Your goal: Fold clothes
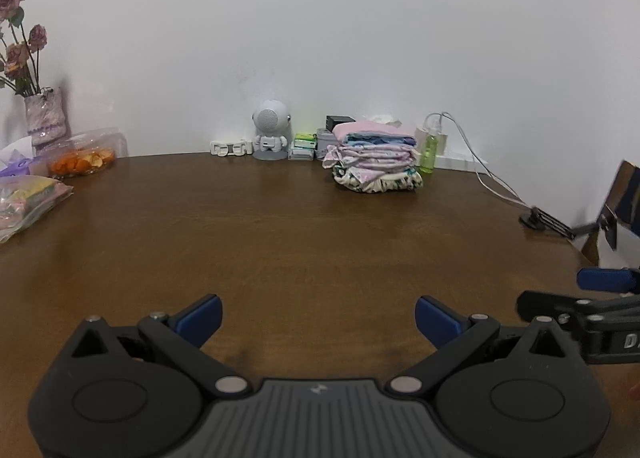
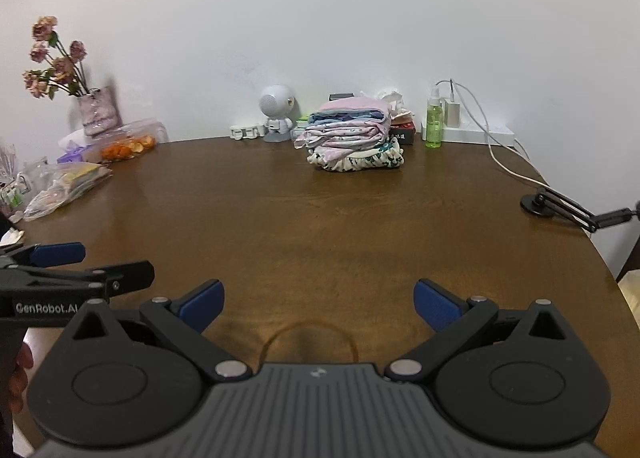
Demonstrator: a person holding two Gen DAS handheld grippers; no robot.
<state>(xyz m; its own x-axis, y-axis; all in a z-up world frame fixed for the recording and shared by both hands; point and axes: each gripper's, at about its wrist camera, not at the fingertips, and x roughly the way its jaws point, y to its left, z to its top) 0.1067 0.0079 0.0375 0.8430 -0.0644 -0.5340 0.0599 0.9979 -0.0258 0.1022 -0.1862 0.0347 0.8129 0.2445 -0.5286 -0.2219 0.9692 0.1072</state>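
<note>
Left gripper (image 1: 318, 318): hovered low over the near edge of the table (image 1: 280, 234), jaws spread wide, holding nothing.
Right gripper (image 2: 319, 304): sat just beside the left one at the same near edge, jaws likewise wide apart and empty.
Clothes: a stack of folded clothes (image 2: 354, 138) lay at the far side of the table, close to the wall, well apart from both grippers; no loose garment showed on the wood in front of them.
Step in hand: judged as the pause between garments, either fetching the next piece or finishing.
How to do it well: had another garment been brought in, it should have been laid flat on the bare middle of the table, each gripper taking one corner so the cloth spread evenly.
Watch-outs: the green spray bottle (image 2: 434, 126) and the white cable (image 2: 500, 162) stood near the stack; a reach there needed to stay clear of them.
Neighbours: the astronaut figure (image 2: 278, 114) stood left of the stack.
</note>
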